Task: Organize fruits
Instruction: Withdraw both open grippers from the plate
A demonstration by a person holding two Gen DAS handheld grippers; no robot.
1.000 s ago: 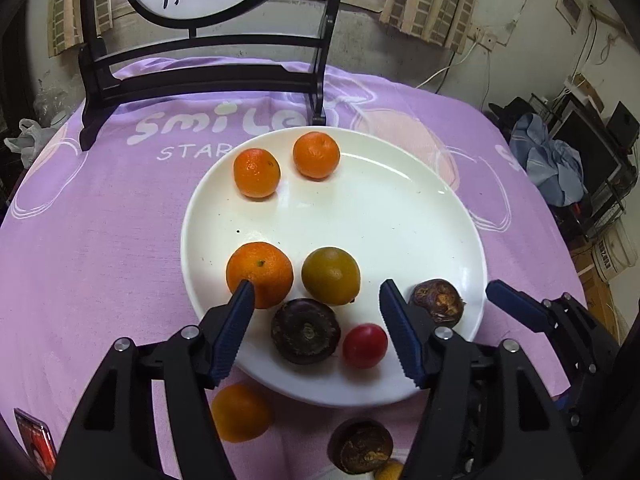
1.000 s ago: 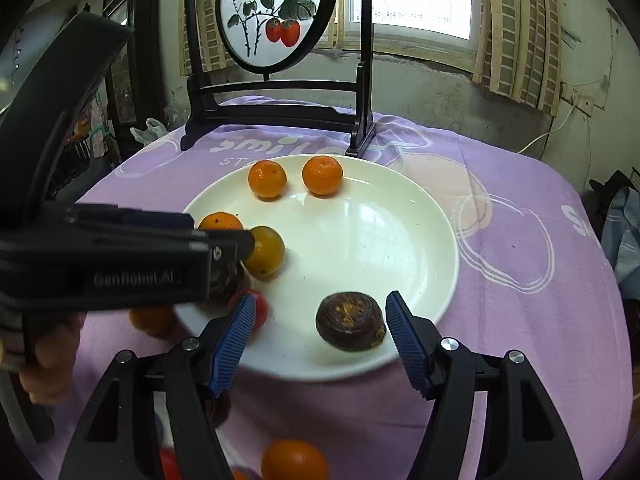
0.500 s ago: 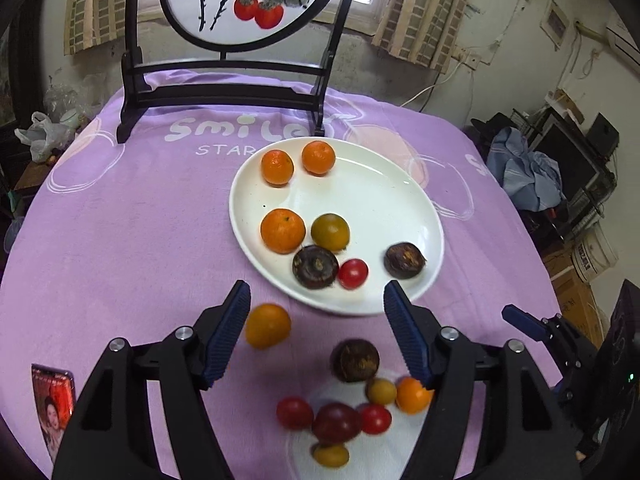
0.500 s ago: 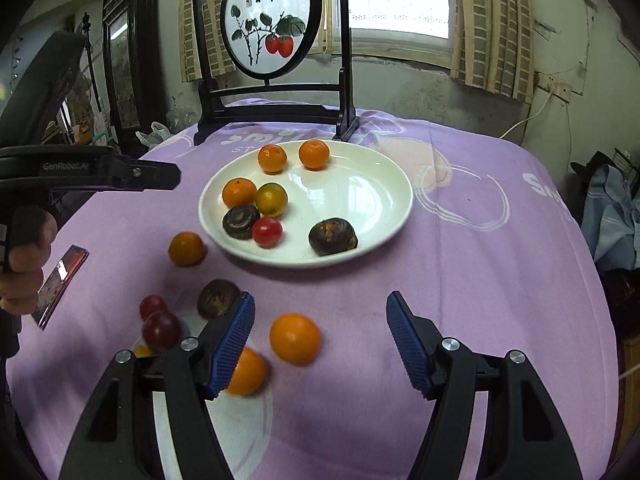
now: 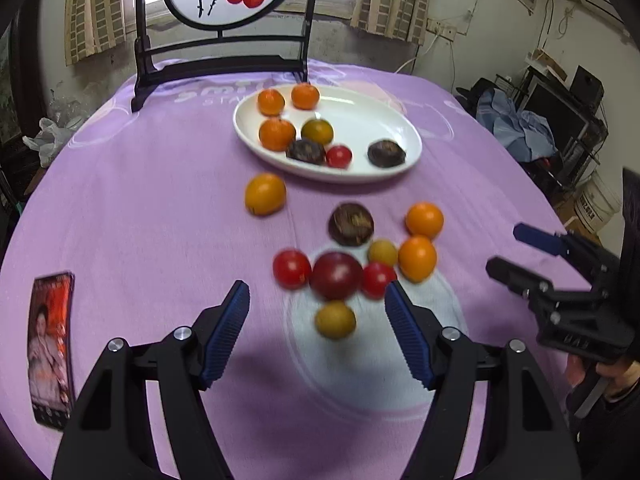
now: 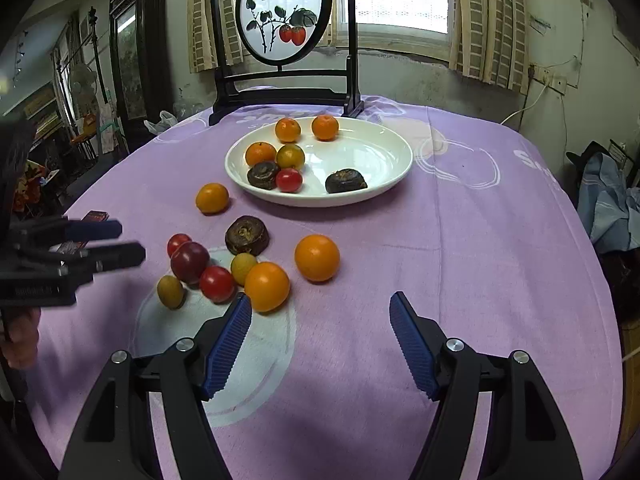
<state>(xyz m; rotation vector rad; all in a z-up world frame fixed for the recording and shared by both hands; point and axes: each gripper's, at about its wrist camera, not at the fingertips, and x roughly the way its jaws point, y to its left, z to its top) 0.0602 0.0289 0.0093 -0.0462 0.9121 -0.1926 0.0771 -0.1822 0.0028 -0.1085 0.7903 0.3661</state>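
Both grippers have pulled back from the white plate (image 6: 390, 190), now upper centre, bringing loose oranges, tomatoes and perhaps a plum (image 6: 189, 262) into view; left gripper (image 5: 316, 334) spread empty, right gripper (image 6: 320, 344) opening, empty.

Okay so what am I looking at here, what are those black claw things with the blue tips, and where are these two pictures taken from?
Those are two hand-held grabbers, one in each of a person's hands, not a robot arm. Each carries a wide-angle camera looking out along its own two blue-padded jaws.

One picture comes from the left gripper, the other from the right gripper. Each also shows its partner off to the side.

On the purple tablecloth sits a white plate with seven fruits: oranges, a red one and two dark ones. More loose fruit lies nearer, including a dark purple plum. A decorative round screen stands behind.

Neither gripper holds anything; the right one's jaws are opening.
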